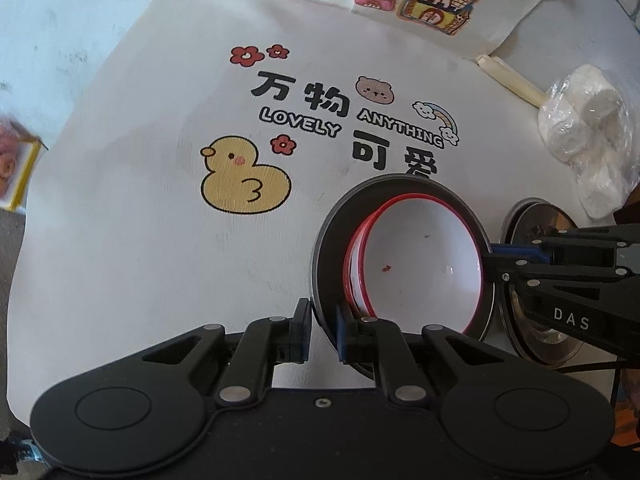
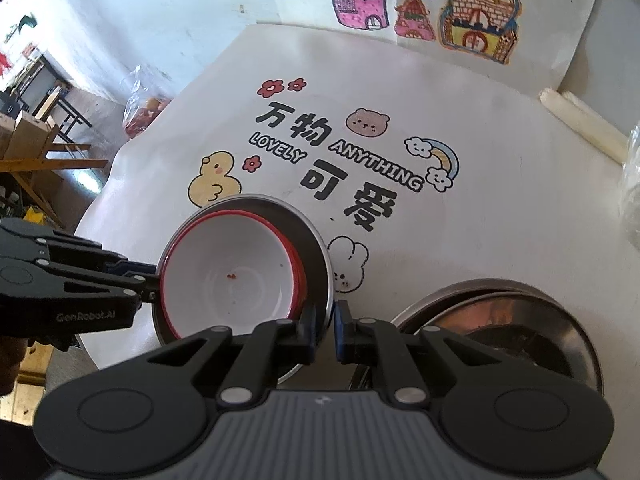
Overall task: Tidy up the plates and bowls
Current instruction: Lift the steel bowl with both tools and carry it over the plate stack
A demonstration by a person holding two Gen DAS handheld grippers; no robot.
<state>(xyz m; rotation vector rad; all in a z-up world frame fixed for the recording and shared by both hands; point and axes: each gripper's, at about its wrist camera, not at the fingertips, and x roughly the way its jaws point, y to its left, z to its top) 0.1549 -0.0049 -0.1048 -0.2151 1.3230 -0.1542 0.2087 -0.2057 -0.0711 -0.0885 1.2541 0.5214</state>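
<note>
**A:** What did the desk (image 1: 100, 264) look like?

**B:** It was covered in a white cloth (image 2: 500, 216) printed with a yellow duck (image 1: 244, 178), a bear face, red flowers, a rainbow with clouds, a rabbit, and the words "LOVELY ANYTHING" among Chinese characters. A sheet of hand-coloured house drawings (image 2: 424, 12) lay at the far edge. Behind was a pale wall (image 2: 160, 12), and off to the left of the right wrist view, wooden frames and a bench on a bare floor.

**A:** And the dishes, counted?

**B:** One metal bowl (image 2: 308, 236) sat on the cloth with two red-rimmed white bowls (image 2: 232, 272) nested in it. Just beside it lay a stack of metal plates (image 2: 520, 320); two rims showed, and I could not tell if there were more underneath.

**A:** The grippers?

**B:** Two. The left gripper (image 1: 323, 334) had its jaws pinching the metal bowl's rim on the near side in its own view. The right gripper (image 2: 333, 330) pinched the same rim on the opposite side, next to the plates.

**A:** Anything else?

**B:** One plastic bag of white lumps (image 1: 588, 140) and one pale roll (image 1: 508, 80) at the right edge.
</note>
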